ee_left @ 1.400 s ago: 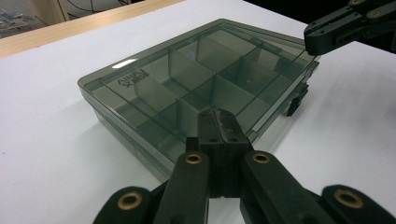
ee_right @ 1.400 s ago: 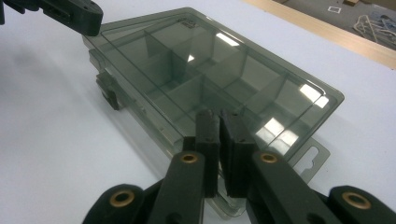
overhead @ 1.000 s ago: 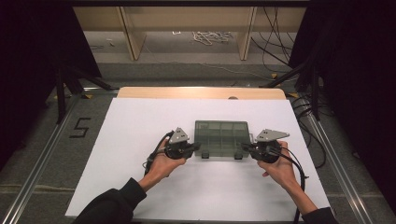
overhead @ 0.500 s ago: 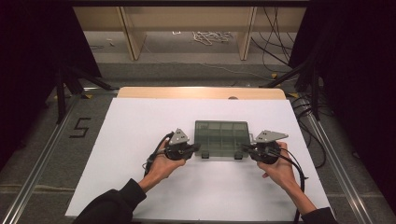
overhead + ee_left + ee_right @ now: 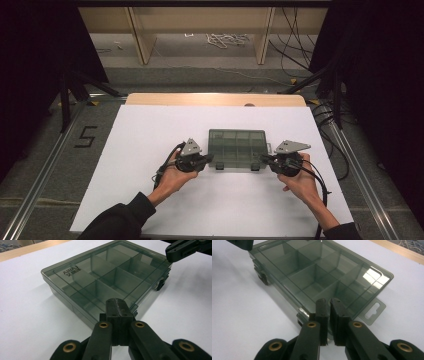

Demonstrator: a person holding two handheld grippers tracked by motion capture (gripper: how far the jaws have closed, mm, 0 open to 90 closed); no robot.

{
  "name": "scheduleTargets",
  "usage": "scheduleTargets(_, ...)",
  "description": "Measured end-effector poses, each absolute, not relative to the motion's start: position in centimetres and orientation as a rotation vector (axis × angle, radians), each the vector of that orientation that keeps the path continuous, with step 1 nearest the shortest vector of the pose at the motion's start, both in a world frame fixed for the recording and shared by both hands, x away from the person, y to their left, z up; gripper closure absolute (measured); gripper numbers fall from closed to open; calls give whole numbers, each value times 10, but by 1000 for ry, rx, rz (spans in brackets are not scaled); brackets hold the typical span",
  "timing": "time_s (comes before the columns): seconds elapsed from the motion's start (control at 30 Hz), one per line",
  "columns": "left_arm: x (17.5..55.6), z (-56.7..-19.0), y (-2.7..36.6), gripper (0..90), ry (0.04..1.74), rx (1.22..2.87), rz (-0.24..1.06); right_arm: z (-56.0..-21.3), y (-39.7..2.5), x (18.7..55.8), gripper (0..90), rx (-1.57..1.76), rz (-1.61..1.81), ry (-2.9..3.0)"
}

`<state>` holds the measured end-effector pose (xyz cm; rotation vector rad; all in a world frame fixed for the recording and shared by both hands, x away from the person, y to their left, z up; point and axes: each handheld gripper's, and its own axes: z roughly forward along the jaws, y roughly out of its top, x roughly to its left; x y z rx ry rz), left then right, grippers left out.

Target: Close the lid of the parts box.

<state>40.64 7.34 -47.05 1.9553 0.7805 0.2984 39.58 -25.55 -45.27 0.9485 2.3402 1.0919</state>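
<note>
Nothing much has moved: we still hold both grippers at the near corners of the closed box.

We see the smoky plastic box [image 5: 237, 149] lying flat near the middle of the white desk [image 5: 150, 130]. Our left gripper [image 5: 117, 305] has its jaws clenched together right at the box's near left corner; our right gripper [image 5: 328, 303] keeps a thin slit between its jaws at the near right corner, grasping nothing.
</note>
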Motion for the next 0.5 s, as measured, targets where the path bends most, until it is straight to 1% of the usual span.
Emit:
scheduleTargets(0.17,406,-471,75,897,802,1943,308,-452,-256,396,844,942,1090,2336)
scheduleTargets(0.5,406,-471,73,897,781,1944,307,-451,-256,395,819,951,1095,2338)
